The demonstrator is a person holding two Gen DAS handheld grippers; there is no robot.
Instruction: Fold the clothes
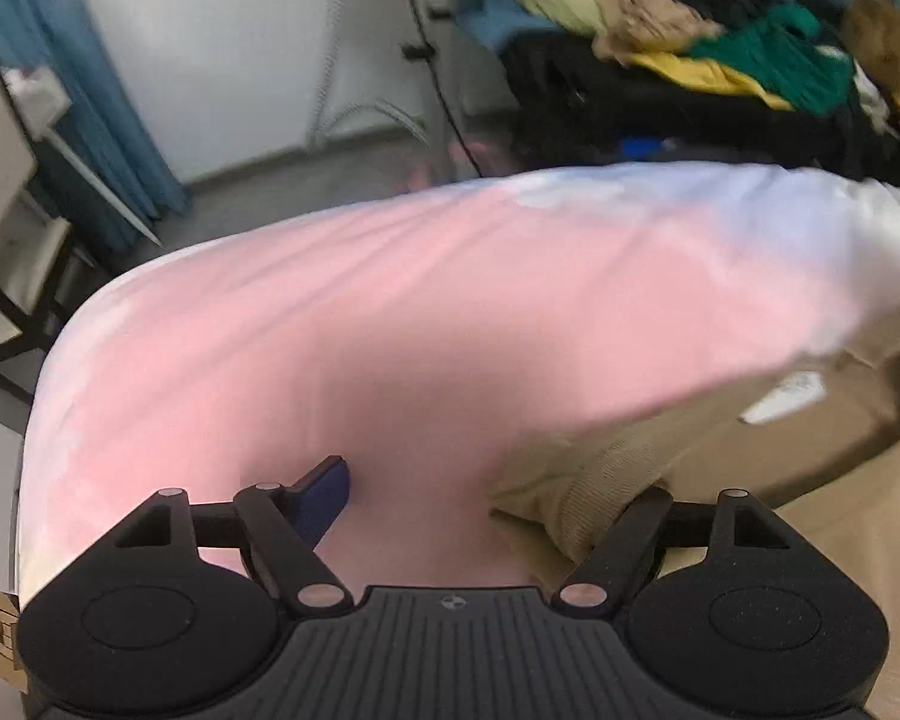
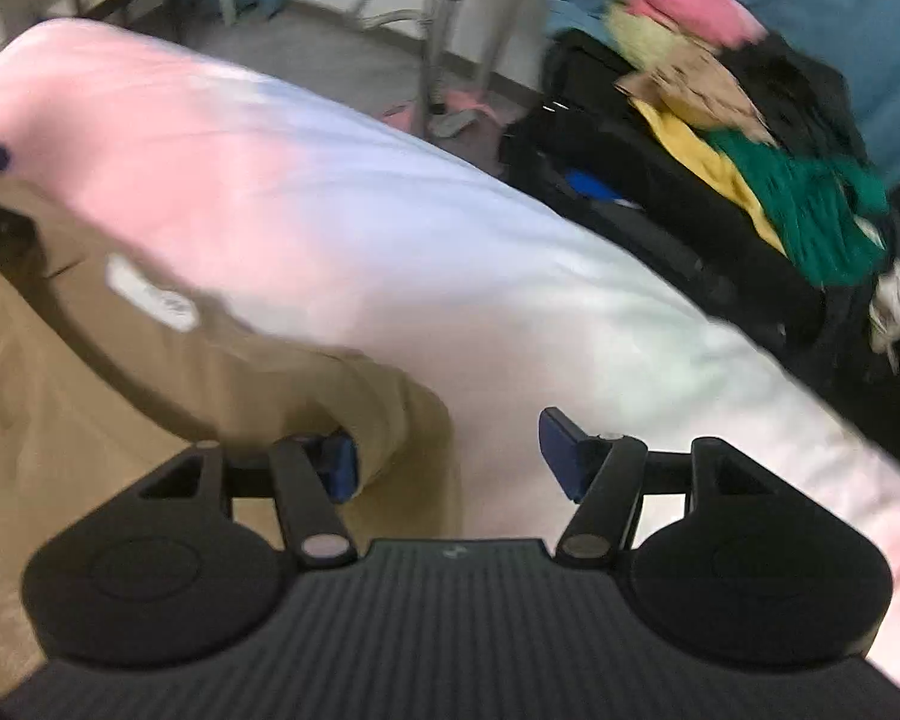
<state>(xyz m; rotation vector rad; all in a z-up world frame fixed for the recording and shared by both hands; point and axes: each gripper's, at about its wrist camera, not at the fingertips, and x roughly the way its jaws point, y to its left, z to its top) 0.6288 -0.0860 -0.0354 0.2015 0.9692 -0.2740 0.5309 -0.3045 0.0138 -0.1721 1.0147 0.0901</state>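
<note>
Both grippers stand with jaws spread wide, clamped on nothing: the left gripper (image 1: 444,504) shows one blue pad (image 1: 324,495) at its left while its right finger is hidden under cloth, and the right gripper (image 2: 450,456) shows two blue pads well apart. Filling the far half of both views is a big sheet (image 1: 390,324), pink shading to white, spread over the work surface and covering much of the garment. Beyond its far edge on the right sits a black suitcase (image 1: 660,102) heaped with a pile of clothes (image 1: 750,48) in green, yellow, tan, pink and black. Farther back are blue curtains (image 1: 90,96), a white wall and a metal stand (image 2: 444,30). The task's thing, a tan garment (image 2: 258,360) with a white label (image 2: 150,294), lies partly under the sheet; one ribbed fold (image 1: 570,498) lies over the left gripper's right finger, and another part touches the right gripper's left pad (image 2: 339,465).
</note>
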